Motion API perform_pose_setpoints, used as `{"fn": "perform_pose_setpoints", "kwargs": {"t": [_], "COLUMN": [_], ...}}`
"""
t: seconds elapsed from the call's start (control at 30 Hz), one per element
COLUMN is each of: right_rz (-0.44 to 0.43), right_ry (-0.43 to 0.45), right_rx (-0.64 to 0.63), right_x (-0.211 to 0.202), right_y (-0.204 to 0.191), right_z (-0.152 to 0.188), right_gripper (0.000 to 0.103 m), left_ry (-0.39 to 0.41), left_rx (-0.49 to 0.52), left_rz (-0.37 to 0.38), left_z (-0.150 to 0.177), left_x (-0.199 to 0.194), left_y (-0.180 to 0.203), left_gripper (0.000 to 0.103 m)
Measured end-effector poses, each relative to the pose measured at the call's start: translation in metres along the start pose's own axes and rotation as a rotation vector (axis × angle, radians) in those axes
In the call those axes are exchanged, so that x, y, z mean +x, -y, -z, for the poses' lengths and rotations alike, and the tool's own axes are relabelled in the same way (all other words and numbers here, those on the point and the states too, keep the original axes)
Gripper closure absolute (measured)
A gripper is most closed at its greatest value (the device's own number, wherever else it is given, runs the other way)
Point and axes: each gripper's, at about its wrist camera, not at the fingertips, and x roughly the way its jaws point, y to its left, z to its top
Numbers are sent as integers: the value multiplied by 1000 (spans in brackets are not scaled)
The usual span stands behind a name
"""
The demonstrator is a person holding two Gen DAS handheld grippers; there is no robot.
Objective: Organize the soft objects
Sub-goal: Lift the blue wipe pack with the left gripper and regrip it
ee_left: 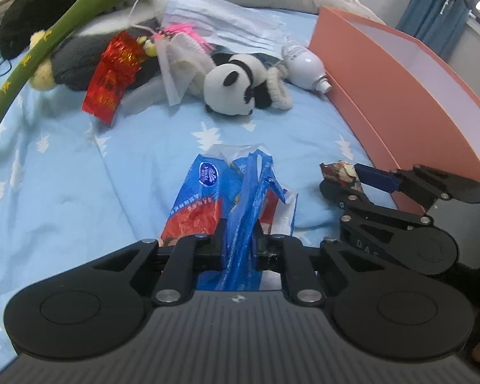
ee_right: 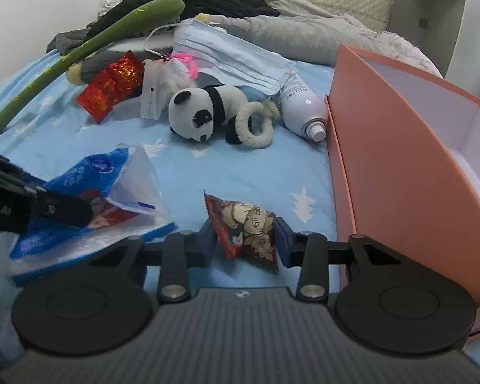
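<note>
My left tongs point(ee_left: 240, 240) clamped on blue tissue pack point(ee_left: 227, 192), crumpled on blue bedspread point(ee_left: 80, 192). My right tongs point(ee_right: 244, 240) pinching small snack packet point(ee_right: 246, 227) between pads, just beside orange box point(ee_right: 400, 176). Panda plush point(ee_right: 204, 112) lies farther up bed, near white bottle point(ee_right: 304, 108) and face mask point(ee_right: 233, 60).

My left claw point(ee_left: 239, 240) pinches a crumpled blue-and-red tissue pack point(ee_left: 230, 198) on the near bedspread. My right claw point(ee_right: 244, 240) grips a small patterned snack packet point(ee_right: 246, 227), tilted, beside the pink box point(ee_right: 396, 172).
</note>
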Motion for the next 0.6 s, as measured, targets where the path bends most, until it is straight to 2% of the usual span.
{"fn": "perform_pose_setpoints", "kwargs": {"t": [0.2,0.6], "right_rz": [0,-8], "right_ry": [8,11], "right_rx": [1,134], "right_x": [-15,-62], "right_y": [-2,7], "right_z": [0,5], "right_gripper": [62,62], "left_ry": [17,71], "left_rx": [-35,-72], "left_rz": [-13,-21], "left_z": [3,15], "left_x": [-10,-42], "left_y": [-3,-5], "left_gripper": [88,92]}}
